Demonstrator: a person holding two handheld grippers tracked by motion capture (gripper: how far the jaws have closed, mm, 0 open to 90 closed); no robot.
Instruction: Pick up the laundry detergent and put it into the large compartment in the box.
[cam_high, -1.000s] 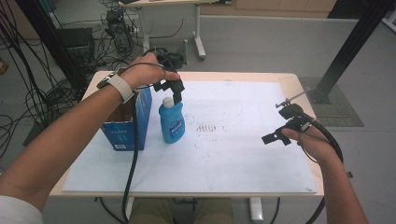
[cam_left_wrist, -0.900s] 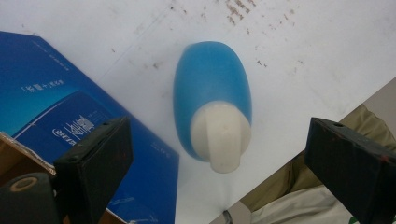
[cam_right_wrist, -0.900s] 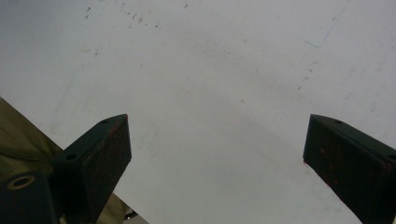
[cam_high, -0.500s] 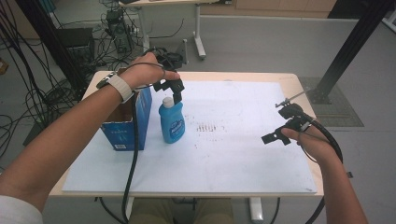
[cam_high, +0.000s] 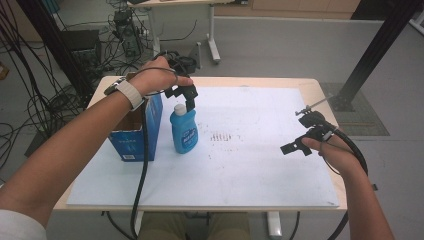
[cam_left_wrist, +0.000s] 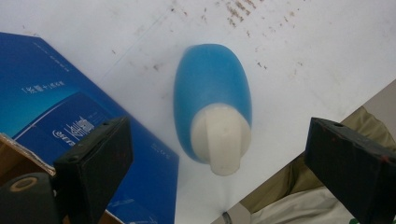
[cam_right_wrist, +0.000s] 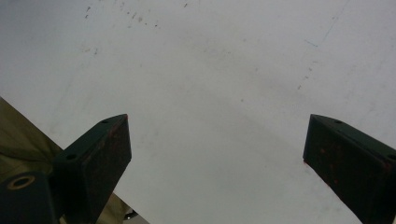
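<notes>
white paper covers the table (cam_high: 300, 87). one blue bottle (cam_high: 183, 131) with a white cap stands just beside one blue box (cam_high: 154, 120). the left gripper (cam_high: 186, 98) hangs right over the cap, jaws wide apart, touching nothing. the right gripper (cam_high: 295, 147) waits far off, wide apart too, holding nothing.

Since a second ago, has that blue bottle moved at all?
No. The blue bottle stands upright beside the blue box, as before.

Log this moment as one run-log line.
left hand-held gripper: open, above bottle cap | bottle: upright beside box | right hand-held gripper: open, over mat
</notes>
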